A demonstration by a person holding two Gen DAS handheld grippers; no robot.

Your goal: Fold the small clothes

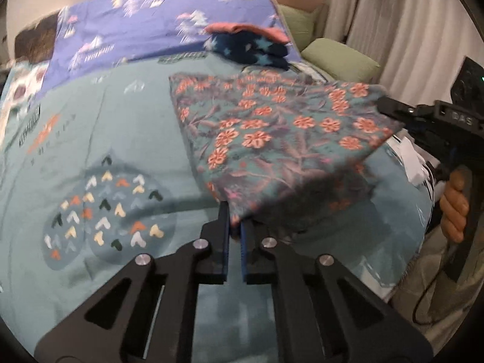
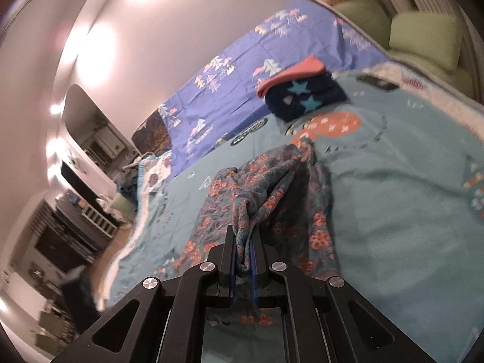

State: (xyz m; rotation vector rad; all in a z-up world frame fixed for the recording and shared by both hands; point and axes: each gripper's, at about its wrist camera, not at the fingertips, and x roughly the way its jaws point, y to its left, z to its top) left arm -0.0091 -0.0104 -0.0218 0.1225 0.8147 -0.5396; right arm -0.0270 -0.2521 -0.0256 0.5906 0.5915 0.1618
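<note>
So we have two folded pieces stacked [image 1: 251, 45] on the bed [image 1: 121, 127], while left claw [image 1: 235, 224] and right claw [image 2: 243, 242] each clench the floral garment [image 1: 272, 130], unfolded.

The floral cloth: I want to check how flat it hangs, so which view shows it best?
The left wrist view. There the floral cloth is spread wide between the left gripper and the right gripper, showing most of its surface. The right wrist view shows it bunched and draped from its own gripper.
</note>
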